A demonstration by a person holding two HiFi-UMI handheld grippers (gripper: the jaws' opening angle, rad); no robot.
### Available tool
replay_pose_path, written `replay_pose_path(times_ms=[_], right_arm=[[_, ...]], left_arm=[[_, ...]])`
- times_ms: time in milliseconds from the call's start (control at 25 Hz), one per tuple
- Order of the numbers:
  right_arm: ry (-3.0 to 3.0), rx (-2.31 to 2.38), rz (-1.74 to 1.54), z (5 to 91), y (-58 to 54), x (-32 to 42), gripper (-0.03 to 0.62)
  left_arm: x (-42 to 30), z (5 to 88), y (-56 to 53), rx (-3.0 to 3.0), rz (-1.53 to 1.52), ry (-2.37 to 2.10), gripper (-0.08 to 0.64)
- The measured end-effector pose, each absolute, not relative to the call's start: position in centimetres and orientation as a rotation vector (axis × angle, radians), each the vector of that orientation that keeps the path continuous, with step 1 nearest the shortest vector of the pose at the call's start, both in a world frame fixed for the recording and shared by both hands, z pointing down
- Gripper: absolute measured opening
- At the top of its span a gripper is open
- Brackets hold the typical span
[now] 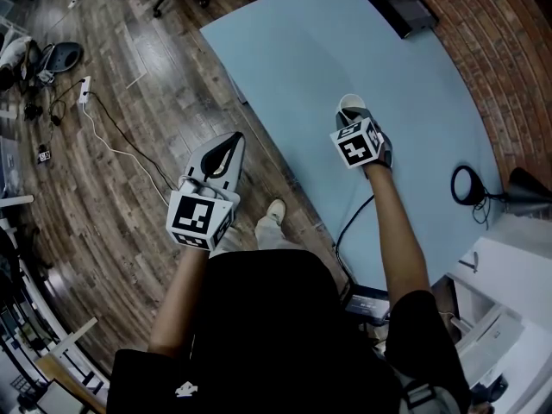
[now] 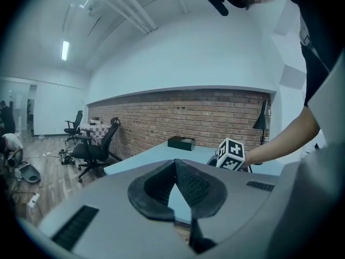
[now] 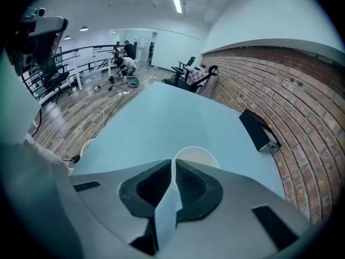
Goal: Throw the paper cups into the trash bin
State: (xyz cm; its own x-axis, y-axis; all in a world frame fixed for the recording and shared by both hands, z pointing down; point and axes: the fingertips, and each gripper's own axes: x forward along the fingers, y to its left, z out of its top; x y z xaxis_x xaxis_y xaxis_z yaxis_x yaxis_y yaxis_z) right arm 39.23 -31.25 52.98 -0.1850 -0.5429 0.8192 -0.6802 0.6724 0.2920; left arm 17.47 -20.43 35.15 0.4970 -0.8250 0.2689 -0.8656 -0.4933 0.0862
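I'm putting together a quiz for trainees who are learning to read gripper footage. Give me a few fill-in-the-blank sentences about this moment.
1. The right gripper has its jaws closed on the rim of a white paper ____.
2. The left gripper, its jaws together, holds ____.
3. The light-blue table runs along a wall made of ____.
Missing words: cup; nothing; brick.
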Motion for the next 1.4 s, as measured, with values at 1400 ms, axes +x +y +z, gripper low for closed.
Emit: replay_pose_path(times_ms=[1400], right_arm=[[-2.060, 0.900, 0.074, 47.0, -29.0, 25.8, 0.021]], left_arm=[[8.6, 35.4, -17.9, 2.435, 0.238, -1.559, 0.007]])
